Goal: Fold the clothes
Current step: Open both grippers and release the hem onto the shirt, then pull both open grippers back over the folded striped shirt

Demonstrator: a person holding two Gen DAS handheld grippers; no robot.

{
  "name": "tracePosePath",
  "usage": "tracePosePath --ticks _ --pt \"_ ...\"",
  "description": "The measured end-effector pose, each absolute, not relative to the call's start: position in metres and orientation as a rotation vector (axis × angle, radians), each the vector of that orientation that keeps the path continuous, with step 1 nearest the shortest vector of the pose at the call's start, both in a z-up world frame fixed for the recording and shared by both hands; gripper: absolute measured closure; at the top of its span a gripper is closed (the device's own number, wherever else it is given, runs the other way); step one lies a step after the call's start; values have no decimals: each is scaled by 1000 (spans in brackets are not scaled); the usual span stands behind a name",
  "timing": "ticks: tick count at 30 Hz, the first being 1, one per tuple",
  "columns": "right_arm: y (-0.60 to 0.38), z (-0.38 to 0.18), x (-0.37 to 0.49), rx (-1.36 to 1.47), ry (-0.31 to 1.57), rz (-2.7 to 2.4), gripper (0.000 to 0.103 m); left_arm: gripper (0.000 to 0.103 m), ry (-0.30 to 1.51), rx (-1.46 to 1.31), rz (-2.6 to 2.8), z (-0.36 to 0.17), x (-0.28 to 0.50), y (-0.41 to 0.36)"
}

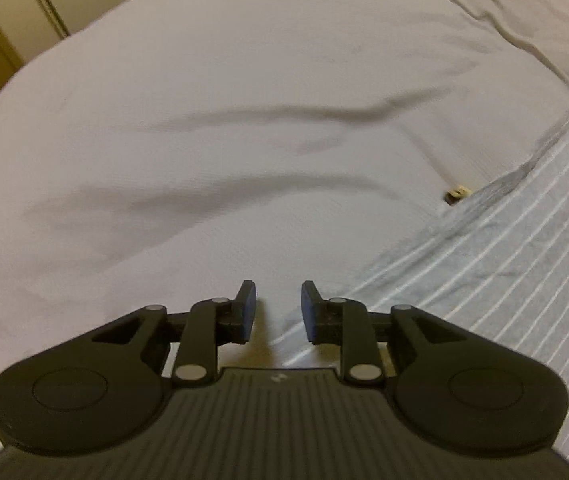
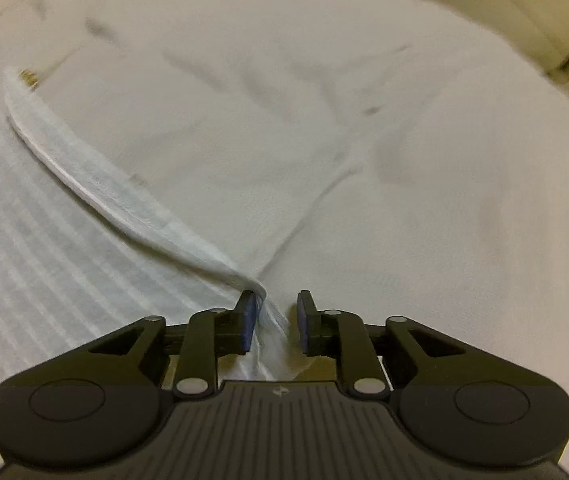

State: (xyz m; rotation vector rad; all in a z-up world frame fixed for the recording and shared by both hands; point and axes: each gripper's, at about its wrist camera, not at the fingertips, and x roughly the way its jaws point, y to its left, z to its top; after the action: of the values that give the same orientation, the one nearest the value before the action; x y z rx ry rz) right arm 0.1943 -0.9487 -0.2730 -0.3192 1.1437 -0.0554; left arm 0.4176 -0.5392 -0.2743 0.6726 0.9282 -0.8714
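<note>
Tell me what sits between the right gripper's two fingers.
A bunched ridge of the white garment's edge runs through the right gripper, with its jaws apart; the right wrist view shows it.

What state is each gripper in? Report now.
Left gripper: open, holding nothing, above the white striped fabric garment.
Right gripper: open, the garment's folded edge between its fingers, not clamped.

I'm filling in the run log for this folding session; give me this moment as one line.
phase: grasping hem | left hand-held gripper: open, empty | right hand-held gripper: open, white garment hem between fingers | surface: striped sheet
</note>
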Motion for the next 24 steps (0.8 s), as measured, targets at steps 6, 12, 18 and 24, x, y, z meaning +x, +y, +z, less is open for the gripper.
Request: tracePosePath --ticks 6,12,18,24 --pt "-932 -252 177 -280 1052 -136 84 82 883 653 -891 -259 396 -540" --pt "-883 -262 163 -228 1073 99 85 82 922 723 -1029 -286 355 -580" --pt "-854 -297 193 -205 1143 191 84 82 945 758 -1036 -303 355 -590" --pt "-861 -297 191 -216 1194 118 79 82 944 772 -1044 -299 356 -585"
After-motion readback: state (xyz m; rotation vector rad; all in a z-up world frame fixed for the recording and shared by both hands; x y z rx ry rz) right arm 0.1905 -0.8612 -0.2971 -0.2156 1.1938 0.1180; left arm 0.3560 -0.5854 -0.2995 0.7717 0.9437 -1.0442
